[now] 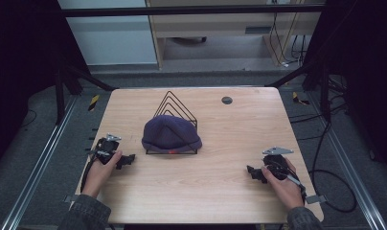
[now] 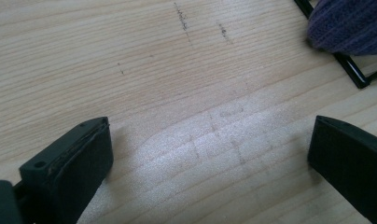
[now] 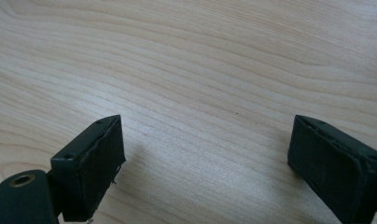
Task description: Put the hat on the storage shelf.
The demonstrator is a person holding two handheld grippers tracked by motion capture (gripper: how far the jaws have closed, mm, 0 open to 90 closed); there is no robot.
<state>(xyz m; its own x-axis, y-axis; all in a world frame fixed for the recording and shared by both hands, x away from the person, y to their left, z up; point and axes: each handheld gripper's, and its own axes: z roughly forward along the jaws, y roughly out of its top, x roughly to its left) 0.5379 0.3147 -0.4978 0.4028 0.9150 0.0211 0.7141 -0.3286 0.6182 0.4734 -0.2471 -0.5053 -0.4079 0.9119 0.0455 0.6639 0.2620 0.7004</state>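
A dark purple knit beanie [image 1: 171, 134] is draped over a black wire rack [image 1: 175, 106] of nested triangles at the middle of the wooden table [image 1: 215, 187]. My left gripper [image 1: 128, 159] rests on the table to the beanie's left, open, with bare wood between its jaws. In the left gripper view [image 2: 210, 154] the beanie's edge [image 2: 350, 25] and a rack bar [image 2: 350, 70] show at the top right. My right gripper [image 1: 251, 171] lies near the right front of the table, open over bare wood [image 3: 205, 149].
A small dark round disc [image 1: 226, 100] sits in the table's far right area. Metal rails [image 1: 33, 177] run along both sides of the table, and cables [image 1: 333, 191] lie on the floor at the right. A pale cabinet [image 1: 220, 28] stands beyond the far edge.
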